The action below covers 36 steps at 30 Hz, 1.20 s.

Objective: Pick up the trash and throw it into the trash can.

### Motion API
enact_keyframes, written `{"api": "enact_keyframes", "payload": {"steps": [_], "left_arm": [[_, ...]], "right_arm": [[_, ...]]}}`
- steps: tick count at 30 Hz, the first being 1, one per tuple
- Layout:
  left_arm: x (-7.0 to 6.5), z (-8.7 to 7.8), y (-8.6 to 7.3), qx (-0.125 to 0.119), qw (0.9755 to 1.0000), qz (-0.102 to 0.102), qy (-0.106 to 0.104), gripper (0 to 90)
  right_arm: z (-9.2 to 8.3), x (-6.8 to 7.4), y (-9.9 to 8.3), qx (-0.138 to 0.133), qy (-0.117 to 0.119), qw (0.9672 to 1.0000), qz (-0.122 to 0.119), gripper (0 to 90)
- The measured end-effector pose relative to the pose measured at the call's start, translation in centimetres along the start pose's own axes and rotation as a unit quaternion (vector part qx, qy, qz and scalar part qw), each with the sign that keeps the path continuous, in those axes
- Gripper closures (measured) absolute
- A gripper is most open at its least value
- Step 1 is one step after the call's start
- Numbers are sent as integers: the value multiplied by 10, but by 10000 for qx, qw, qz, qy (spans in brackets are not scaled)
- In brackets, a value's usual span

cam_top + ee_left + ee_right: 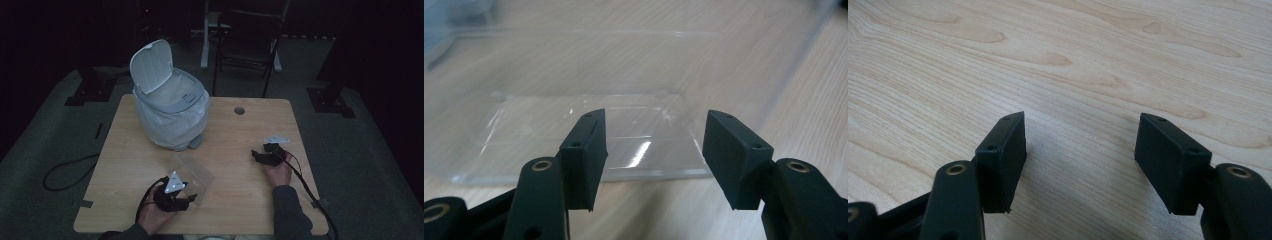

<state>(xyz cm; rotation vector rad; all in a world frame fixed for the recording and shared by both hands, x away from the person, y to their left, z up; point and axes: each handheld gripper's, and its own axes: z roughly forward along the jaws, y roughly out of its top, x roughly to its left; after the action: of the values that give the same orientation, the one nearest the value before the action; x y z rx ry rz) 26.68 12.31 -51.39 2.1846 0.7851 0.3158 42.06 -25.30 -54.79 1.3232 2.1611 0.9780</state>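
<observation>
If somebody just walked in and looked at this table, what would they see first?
Probably the white trash bin at the back left of the wooden table, lid flipped up and a white bag lining it. Next, the clear plastic container lying near the front, with the left tongs open right at its edge. The right tongs sit open over bare wood at the right.

High view very dim; gripper views brighter, seemingly soft.
</observation>
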Motion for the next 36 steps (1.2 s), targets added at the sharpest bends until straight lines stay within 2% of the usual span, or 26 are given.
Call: {"api": "enact_keyframes", "payload": {"steps": [7, 10, 15, 20, 22, 24, 25, 26, 29, 31, 33, 36], "left_arm": [[0, 19, 16, -82, 9995, 39, -312, 466], [1, 18, 22, -144, 9995, 106, -269, 478], [17, -3, 26, -416, 9991, 32, -41, 478], [43, -30, 25, -716, 9970, -57, 301, 474], [52, -38, 25, -778, 9957, -26, 506, 458], [60, -44, 25, -837, 9947, 25, 592, 447], [60, -44, 25, -837, 9947, 25, 592, 442], [67, -46, 27, -891, 9938, 96, 660, 442], [81, -44, 29, -880, 9944, 127, 563, 423], [89, -41, 31, -824, 9959, 108, 357, 421], [94, -37, 33, -747, 9965, 149, 352, 428], [97, -33, 36, -674, 9974, 188, 187, 449]], "right_arm": [[0, 0, 0, 1, 2, 10000, 3, 364], [0, 0, 0, 0, 1, 10000, 2, 364], [0, 0, 0, 3, 4, 10000, 8, 364], [0, 0, 0, 3, 6, 10000, 6, 364], [0, 0, 0, 5, 9, 10000, 5, 363], [0, 0, 0, 2, 12, 10000, 1, 363], [0, 0, 0, 2, 12, 10000, 1, 363], [0, 0, 0, 2, 12, 10000, 2, 363], [0, 0, 0, 2, 11, 10000, 1, 363], [0, 0, 0, 2, 12, 10000, 3, 363], [0, 0, 0, 1, 12, 10000, 1, 362], [0, 0, 0, 1, 14, 10000, 2, 362]]}}
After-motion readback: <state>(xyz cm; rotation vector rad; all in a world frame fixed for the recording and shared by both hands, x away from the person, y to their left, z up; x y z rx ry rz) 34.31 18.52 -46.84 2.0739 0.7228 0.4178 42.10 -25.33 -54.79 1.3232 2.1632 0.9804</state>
